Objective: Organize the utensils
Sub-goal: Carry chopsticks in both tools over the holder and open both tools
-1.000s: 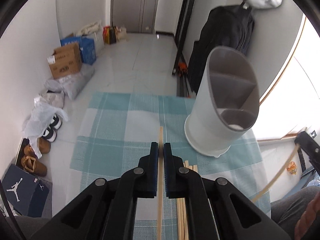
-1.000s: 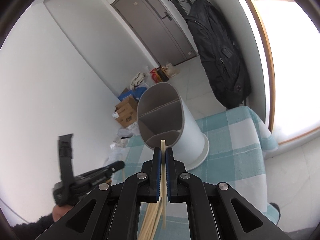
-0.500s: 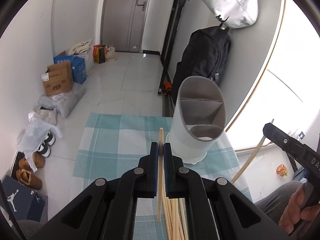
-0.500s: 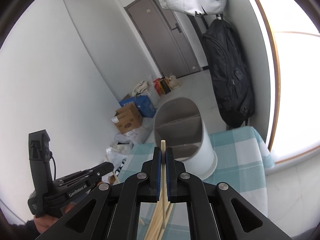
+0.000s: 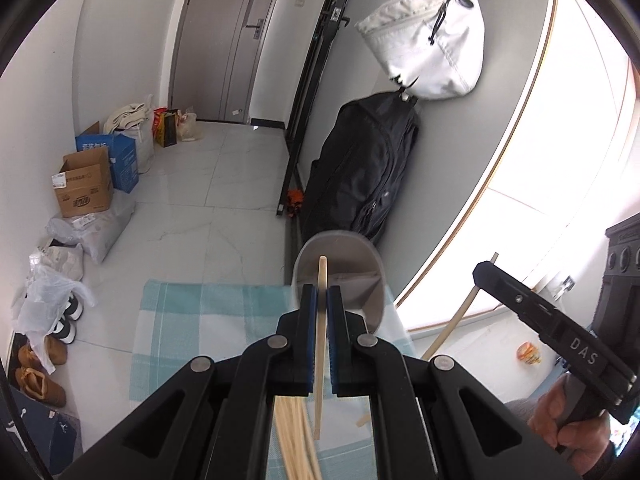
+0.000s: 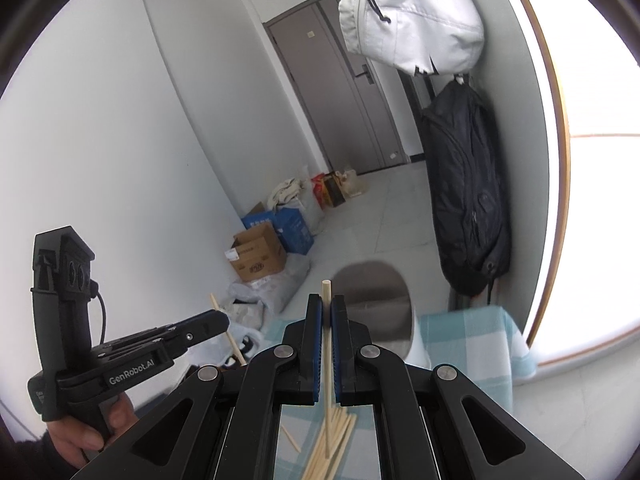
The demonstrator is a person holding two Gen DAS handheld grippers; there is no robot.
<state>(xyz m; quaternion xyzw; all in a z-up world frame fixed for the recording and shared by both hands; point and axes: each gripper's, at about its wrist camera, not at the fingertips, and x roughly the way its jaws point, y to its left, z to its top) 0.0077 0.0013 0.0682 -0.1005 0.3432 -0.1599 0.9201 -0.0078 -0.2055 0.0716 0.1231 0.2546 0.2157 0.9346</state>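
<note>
My left gripper (image 5: 321, 300) is shut on a wooden chopstick (image 5: 320, 344) and holds it above the table. My right gripper (image 6: 326, 308) is shut on another chopstick (image 6: 327, 360). The grey-white divided utensil holder (image 5: 340, 280) stands on the blue checked cloth (image 5: 192, 320) just beyond both grippers; it also shows in the right wrist view (image 6: 376, 304). A pile of loose chopsticks (image 6: 332, 444) lies on the cloth below the grippers, also seen in the left wrist view (image 5: 294, 436). The right gripper shows in the left wrist view (image 5: 484, 270), the left gripper in the right wrist view (image 6: 220, 318).
A black backpack (image 5: 360, 168) and a white bag (image 5: 428, 36) hang on the wall behind the table. Cardboard boxes (image 5: 82, 188), bags and shoes (image 5: 44, 356) lie on the floor at left. A window (image 5: 580, 160) is at right.
Both grippers have risen and tilted up with their chopsticks. The holder now looks smaller and lower in both views, and more of the room and wall shows.
</note>
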